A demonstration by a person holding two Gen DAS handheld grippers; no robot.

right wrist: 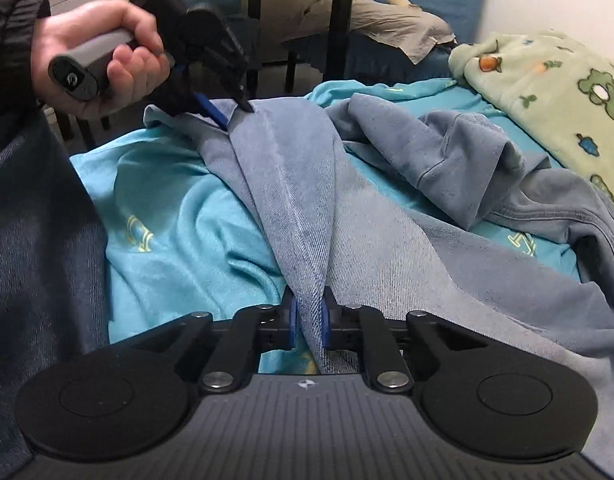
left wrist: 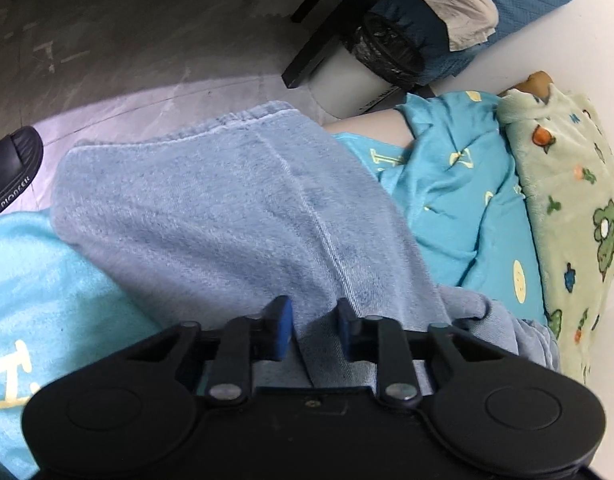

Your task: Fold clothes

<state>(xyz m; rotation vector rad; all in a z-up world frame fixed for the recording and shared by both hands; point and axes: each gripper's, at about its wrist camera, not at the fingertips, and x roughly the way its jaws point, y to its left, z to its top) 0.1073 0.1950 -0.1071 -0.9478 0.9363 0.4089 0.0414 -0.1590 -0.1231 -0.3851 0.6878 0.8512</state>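
A grey-blue sweatshirt (right wrist: 387,216) lies rumpled on a turquoise sheet (right wrist: 167,208). My right gripper (right wrist: 309,320) is shut on a raised fold of the sweatshirt near its hem. My left gripper (left wrist: 315,328) has its blue pads around another part of the sweatshirt (left wrist: 227,208), pinching the cloth. In the right wrist view the left gripper (right wrist: 233,114) shows at the far end of the same stretched fold, held by a hand. The fold is pulled taut between both grippers. The rest of the garment, with sleeve and collar, lies bunched to the right.
A green cartoon-print blanket (right wrist: 547,92) lies at the right. The bed edge drops to a grey floor (left wrist: 127,60) with a black slipper (left wrist: 11,168), a bin (left wrist: 371,64) and dark furniture legs (left wrist: 327,28). More bedding (right wrist: 387,20) lies behind.
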